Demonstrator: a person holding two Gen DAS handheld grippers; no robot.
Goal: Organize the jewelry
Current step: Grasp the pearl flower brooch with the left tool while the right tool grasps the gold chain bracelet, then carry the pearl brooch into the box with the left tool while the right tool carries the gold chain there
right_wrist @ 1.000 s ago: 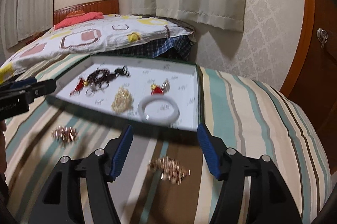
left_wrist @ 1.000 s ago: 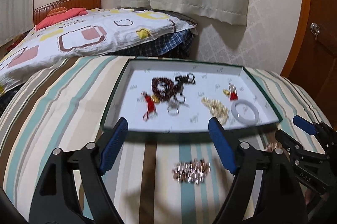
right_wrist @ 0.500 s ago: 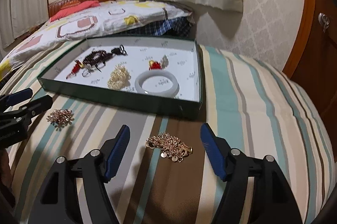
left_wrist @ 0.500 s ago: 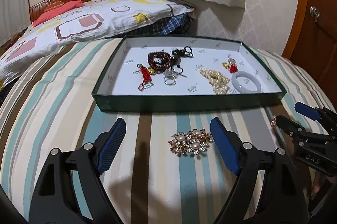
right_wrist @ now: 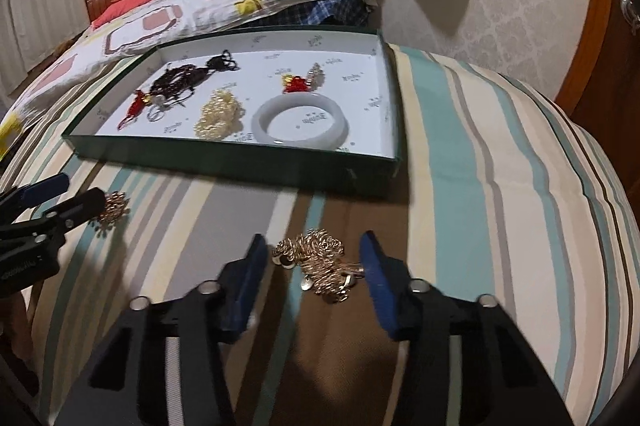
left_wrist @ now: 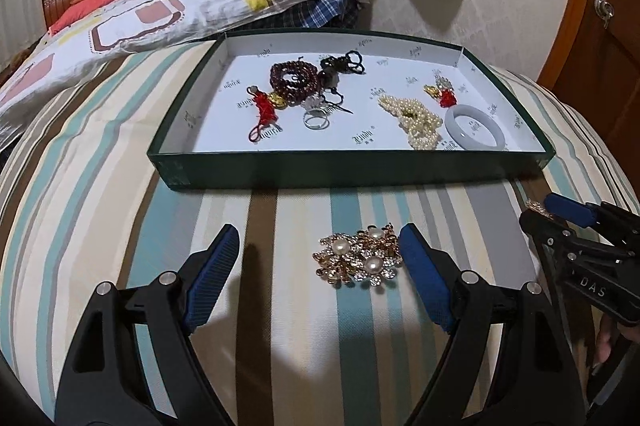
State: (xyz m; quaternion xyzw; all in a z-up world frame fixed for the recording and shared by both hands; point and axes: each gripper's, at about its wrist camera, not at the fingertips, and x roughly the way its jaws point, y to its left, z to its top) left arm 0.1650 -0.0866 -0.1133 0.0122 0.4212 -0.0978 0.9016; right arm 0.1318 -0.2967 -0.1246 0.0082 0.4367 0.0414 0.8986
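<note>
A gold brooch with pearls [left_wrist: 360, 260] lies on the striped cloth between the blue pads of my open left gripper [left_wrist: 320, 266], nearer the right pad. A gold chain piece [right_wrist: 320, 262] lies between the pads of my open right gripper [right_wrist: 314, 266]. Neither is gripped. Beyond them stands a green tray [left_wrist: 352, 171] with a white floor. It holds dark red beads [left_wrist: 292, 81], a red tassel charm [left_wrist: 264, 111], a silver ring [left_wrist: 316, 121], a pearl string [left_wrist: 416, 117] and a white bangle [left_wrist: 476, 127]. The brooch also shows in the right wrist view [right_wrist: 114, 207].
The striped cloth [left_wrist: 100, 185] covers a rounded surface that falls away on both sides. A bed with a patterned quilt [left_wrist: 152, 13] lies behind at the left. A wooden door [left_wrist: 600, 17] stands at the right. Curtains hang on the back wall.
Both grippers have come lower and closer to the cloth. The brooch now sits between the left pads and the gold chain piece between the right pads.
</note>
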